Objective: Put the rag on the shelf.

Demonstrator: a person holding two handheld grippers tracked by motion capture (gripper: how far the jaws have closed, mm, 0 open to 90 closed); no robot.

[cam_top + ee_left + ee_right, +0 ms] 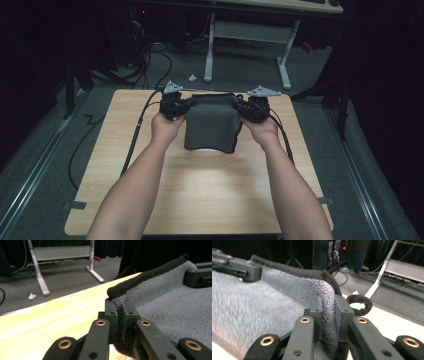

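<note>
Between your hands hangs a grey towel (211,125) of soft terry cloth, matt and nappy, with a darker, coarser looped hem (147,275) along its edge. At the right of the right gripper view, its small hanging loop (359,305) is the same fuzzy cloth. The left gripper (119,315) and right gripper (327,312) look like matt black plastic with brassy metal rivets. Below, the table (200,200) shows pale wood grain, smooth with a faint sheen. The floor (62,280), upper left in the left gripper view, is rough grey carpet.
</note>
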